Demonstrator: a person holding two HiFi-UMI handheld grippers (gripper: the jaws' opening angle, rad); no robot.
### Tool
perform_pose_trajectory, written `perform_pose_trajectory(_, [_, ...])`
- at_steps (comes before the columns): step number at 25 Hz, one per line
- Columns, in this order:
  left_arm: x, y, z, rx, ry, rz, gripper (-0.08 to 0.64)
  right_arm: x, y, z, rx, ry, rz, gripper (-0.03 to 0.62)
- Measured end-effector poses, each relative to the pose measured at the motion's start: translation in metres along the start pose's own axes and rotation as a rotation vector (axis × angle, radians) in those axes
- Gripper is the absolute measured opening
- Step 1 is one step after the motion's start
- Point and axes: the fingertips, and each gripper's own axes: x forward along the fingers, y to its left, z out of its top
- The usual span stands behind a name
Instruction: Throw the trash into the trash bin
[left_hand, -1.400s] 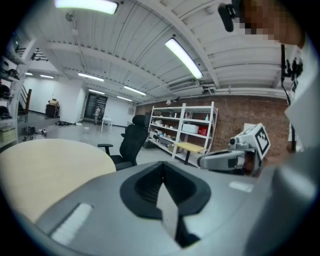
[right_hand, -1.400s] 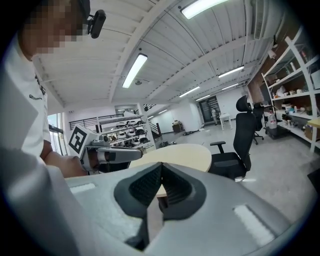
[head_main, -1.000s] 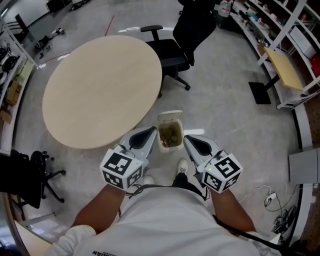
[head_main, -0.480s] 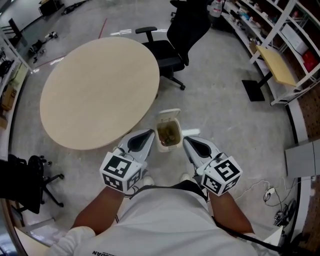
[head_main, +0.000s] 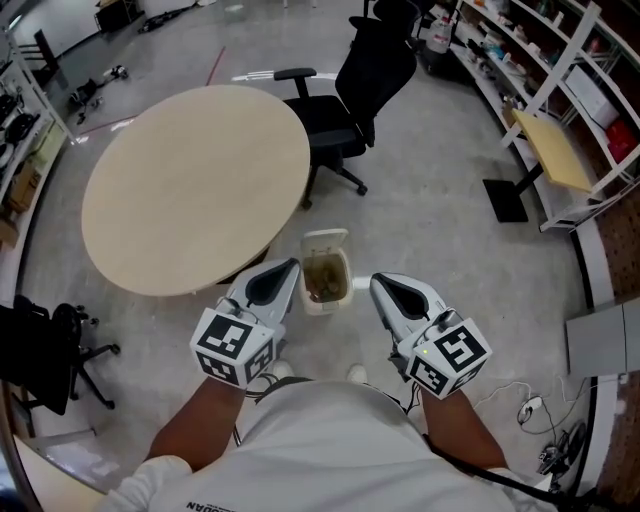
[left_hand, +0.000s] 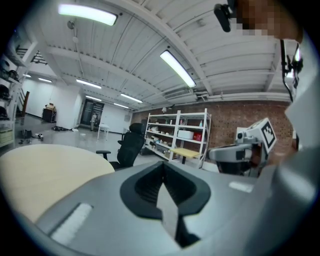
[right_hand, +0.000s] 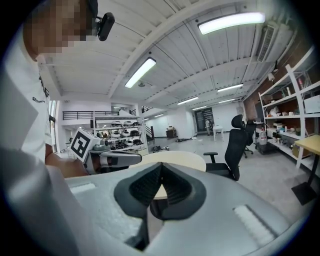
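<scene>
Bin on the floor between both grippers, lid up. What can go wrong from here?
1. The trash bin stands open just ahead of the person's shoes. A careless step forward may tip it and spill what is in it.
2. Loose cables lie on the floor to the person's right. Stepping back that way risks a trip.

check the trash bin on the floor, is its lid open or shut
Open: the lid of the trash bin stands tipped back behind the mouth, and brownish trash shows inside.
</scene>
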Motion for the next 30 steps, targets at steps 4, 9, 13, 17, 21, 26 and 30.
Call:
perform_pose_trajectory(4, [0.005,-0.021,-0.005,0.027,0.008,-0.002,0.008,-0.016,-0.013,-0.010,0.017,-0.008,-0.011,0.003])
perform_pose_trajectory(9, [0.008,-0.036,-0.010,0.045,0.029,-0.006,0.008,-0.026,-0.024,-0.023,0.047,-0.005,-0.019,0.002])
perform_pose_trajectory(13, [0.009,-0.044,-0.019,0.046,0.055,-0.003,0.008,-0.030,-0.028,-0.035,0.081,0.007,-0.013,0.002])
perform_pose_trajectory(17, [0.009,-0.046,-0.020,0.069,0.068,-0.002,0.008,-0.029,-0.029,-0.035,0.081,-0.002,-0.011,0.002])
perform_pose_trajectory(21, [0.009,-0.046,-0.021,0.079,0.071,-0.002,0.008,-0.026,-0.026,-0.036,0.075,-0.001,-0.002,0.002])
perform_pose_trajectory(26, [0.011,-0.047,-0.020,0.081,0.071,-0.016,0.008,-0.024,-0.026,-0.035,0.063,0.005,-0.006,0.002])
perform_pose_trajectory(30, [0.012,-0.044,-0.020,0.076,0.070,-0.021,0.008,-0.022,-0.027,-0.034,0.054,0.007,-0.015,0.002])
